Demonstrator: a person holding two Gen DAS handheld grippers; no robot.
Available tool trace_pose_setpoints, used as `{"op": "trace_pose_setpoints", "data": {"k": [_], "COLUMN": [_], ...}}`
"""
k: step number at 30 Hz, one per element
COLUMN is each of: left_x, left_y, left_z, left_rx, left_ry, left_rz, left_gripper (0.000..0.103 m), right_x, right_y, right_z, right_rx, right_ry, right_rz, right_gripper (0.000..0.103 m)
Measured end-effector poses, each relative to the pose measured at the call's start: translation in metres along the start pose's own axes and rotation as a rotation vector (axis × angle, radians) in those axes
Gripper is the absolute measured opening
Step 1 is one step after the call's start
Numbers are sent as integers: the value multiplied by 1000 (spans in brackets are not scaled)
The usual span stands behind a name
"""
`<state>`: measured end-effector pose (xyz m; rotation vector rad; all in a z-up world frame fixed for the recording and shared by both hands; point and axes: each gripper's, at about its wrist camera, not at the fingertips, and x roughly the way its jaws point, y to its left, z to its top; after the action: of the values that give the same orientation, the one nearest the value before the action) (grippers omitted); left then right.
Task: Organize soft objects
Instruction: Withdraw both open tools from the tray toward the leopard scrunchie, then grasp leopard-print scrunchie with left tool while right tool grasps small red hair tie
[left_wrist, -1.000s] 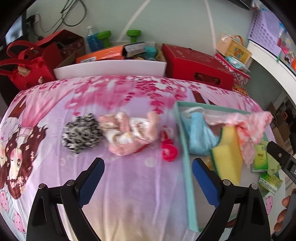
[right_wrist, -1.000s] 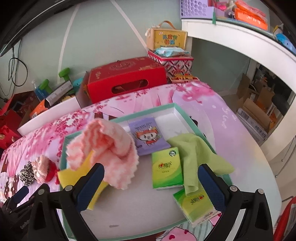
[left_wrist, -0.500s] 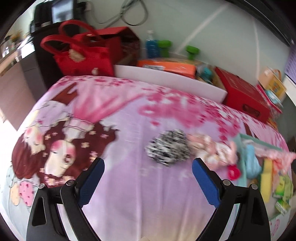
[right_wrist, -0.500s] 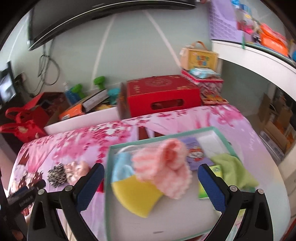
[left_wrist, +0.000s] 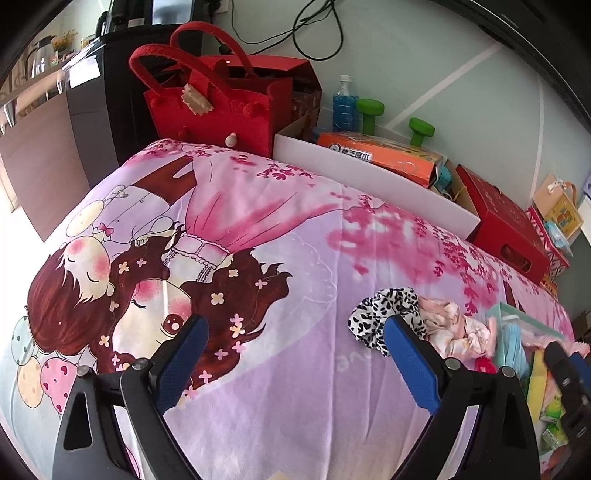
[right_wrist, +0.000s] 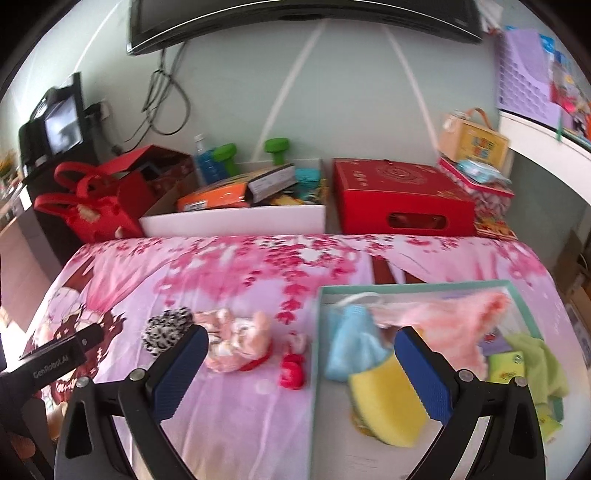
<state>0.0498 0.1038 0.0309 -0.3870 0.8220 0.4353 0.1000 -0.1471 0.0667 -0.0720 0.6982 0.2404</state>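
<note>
Pink bedspread (left_wrist: 280, 369); both tools spread wide, empty; right finger hides leopard scrunchie (left_wrist: 384, 314) partly.

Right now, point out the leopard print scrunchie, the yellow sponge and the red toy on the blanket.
leopard print scrunchie (right_wrist: 166, 328): right wrist view, on its spotted fabric.
yellow sponge (right_wrist: 388, 398): right wrist view, on its broad yellow face, inside the tray.
red toy (right_wrist: 291, 374): right wrist view, on its red body.
</note>
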Motion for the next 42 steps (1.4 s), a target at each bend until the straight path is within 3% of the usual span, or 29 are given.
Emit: {"op": "trace_pose_setpoints", "data": {"k": [3, 8, 12, 16, 19, 22, 32, 34, 42], "left_x": [3, 9, 15, 24, 30, 36, 48, 50, 62], "left_y": [4, 5, 1, -3, -9, -12, -29, -31, -37], "left_z": [1, -1, -2, -2, -2, -4, -7, -8, -11], "left_rx": [-9, -10, 0, -1, 6, -10, 11, 12, 15], "left_ry": [2, 1, -1, 17, 31, 47, 59, 67, 103], "left_rz": [-9, -24, -36, -88, -106, -148, -223, -239, -276], "left_gripper": [96, 96, 96, 96, 96, 96, 96, 93, 66], "right_x": [6, 17, 31, 41, 48, 51, 57, 58, 66], "right_y": [16, 34, 40, 33, 25, 18, 17, 19, 21], "right_z": [-2, -7, -12, -15, -18, -19, -21, -22, -26], "right_rx": [-30, -39, -49, -19, 12, 42, 40, 30, 12], "right_ry": [6, 22, 59, 91, 121, 131, 158, 163, 195], "right_rz": [21, 76, 69, 60, 44, 47, 43, 48, 39], "right_gripper": [100, 87, 80, 62, 59, 48, 35, 35, 35]}}
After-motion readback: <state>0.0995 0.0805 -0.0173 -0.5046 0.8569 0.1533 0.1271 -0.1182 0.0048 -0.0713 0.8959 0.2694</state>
